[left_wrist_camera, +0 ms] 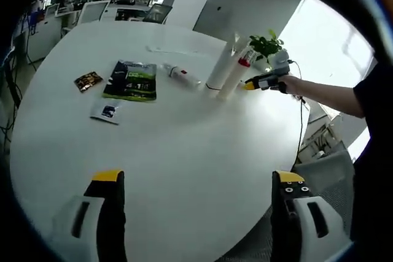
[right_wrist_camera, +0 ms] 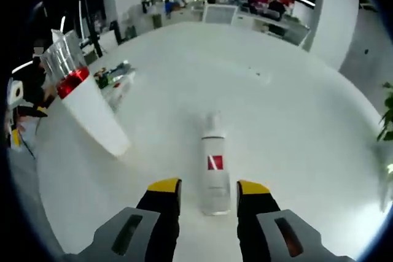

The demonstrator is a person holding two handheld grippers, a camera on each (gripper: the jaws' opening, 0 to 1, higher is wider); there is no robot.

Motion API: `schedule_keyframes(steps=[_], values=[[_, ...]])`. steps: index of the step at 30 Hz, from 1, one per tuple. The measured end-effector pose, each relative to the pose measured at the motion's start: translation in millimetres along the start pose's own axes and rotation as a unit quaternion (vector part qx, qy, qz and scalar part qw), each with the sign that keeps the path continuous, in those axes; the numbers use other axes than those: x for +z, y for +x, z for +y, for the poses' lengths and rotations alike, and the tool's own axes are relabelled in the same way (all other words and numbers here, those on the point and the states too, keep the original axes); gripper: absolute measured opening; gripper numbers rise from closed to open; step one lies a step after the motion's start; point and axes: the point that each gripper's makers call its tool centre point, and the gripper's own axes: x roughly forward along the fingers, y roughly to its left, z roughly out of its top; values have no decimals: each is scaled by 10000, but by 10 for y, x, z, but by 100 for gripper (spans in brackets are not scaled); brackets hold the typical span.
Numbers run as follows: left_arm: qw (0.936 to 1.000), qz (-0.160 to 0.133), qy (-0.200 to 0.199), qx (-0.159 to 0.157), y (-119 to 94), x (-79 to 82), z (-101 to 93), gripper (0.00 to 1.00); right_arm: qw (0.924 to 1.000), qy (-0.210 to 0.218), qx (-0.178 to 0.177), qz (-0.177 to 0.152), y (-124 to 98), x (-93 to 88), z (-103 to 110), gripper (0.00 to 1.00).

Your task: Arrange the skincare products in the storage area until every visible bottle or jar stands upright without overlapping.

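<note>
Right hand-held gripper [right_wrist_camera: 207, 189]: jaws narrow, astride the lying spray bottle [right_wrist_camera: 212, 164], lower centre.
Left hand-held gripper [left_wrist_camera: 199, 182]: wide, empty.
Tip: clamp squarely, then tip upright.

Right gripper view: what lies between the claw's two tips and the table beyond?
In the right gripper view, a white bottle with a red label lies flat, its base between the right claw tips, apparently untouched.

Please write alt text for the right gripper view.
The right gripper sits open around the base of a white bottle lying on a white table. A tall white bottle with a red band stands to the left.
</note>
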Motion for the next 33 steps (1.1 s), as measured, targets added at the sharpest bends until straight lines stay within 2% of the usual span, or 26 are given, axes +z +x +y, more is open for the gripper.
schedule_keyframes(steps=[14, 18, 19, 20, 23, 30, 33], values=[[10000, 25, 10, 7, 9, -12, -4, 92, 9996, -226, -53, 158, 76, -4, 18, 23], [10000, 27, 5, 27, 5, -16, 8, 92, 9991, -319, -149, 238, 73, -23, -10, 18], [10000, 31, 4, 29, 6, -19, 10, 92, 9982, -431, -323, 259, 61, -22, -74, 14], [10000, 33, -2, 28, 7, -23, 9, 92, 9982, -497, -230, 262, 66, -26, -38, 13], [10000, 35, -6, 23, 11, -28, 0, 92, 9976, -557, -294, 286, 54, -31, -51, 11], [10000, 5, 5, 21, 1, 0, -4, 92, 9992, -148, -325, 172, 22, -26, -80, 10], [10000, -13, 9, 29, -5, 16, -3, 91, 9994, -29, -346, 6, -34, 16, -94, 9]])
